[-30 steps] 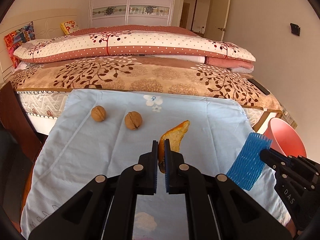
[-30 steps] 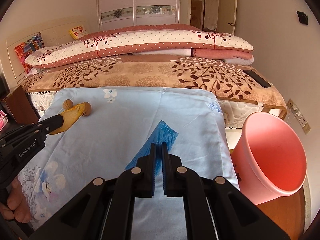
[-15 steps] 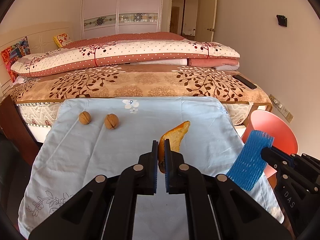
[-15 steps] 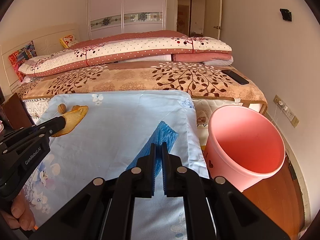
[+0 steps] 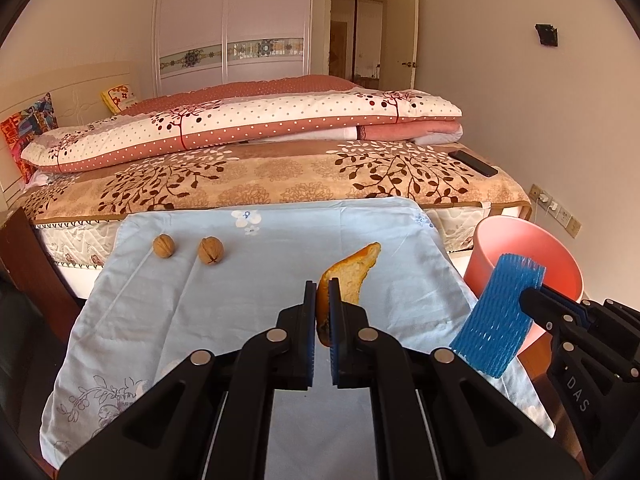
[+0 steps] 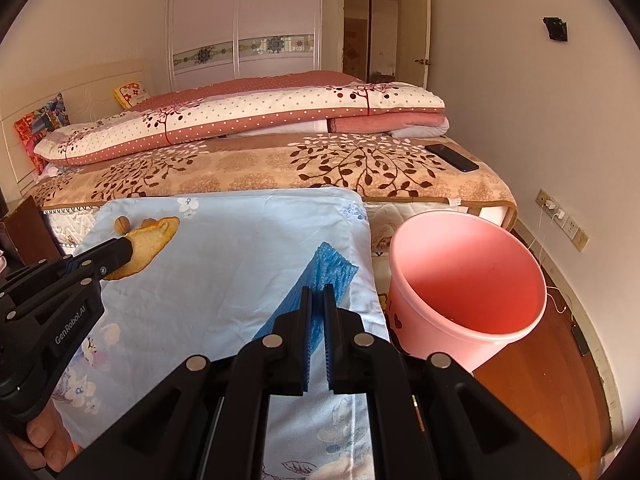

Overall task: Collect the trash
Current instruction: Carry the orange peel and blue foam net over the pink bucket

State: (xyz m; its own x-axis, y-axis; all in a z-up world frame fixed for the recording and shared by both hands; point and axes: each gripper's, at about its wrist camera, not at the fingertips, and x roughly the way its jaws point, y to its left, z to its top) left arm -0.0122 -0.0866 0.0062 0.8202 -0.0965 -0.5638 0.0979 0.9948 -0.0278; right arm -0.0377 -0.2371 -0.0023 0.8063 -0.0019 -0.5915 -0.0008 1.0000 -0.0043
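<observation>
My left gripper is shut on an orange peel and holds it above the light blue cloth. The peel also shows in the right wrist view. My right gripper is shut on a blue foam net, held above the cloth's right edge next to the pink bucket. In the left wrist view the net hangs in front of the bucket. Two walnuts lie on the cloth at the far left.
A bed with folded quilts runs behind the cloth. A dark phone lies on the bed's right side. A dark wooden piece stands at the left. Wall sockets are low on the right wall.
Both grippers have moved right and back with their loads. The bucket has come closer to the right gripper, and the walnuts have drifted further left and away.
</observation>
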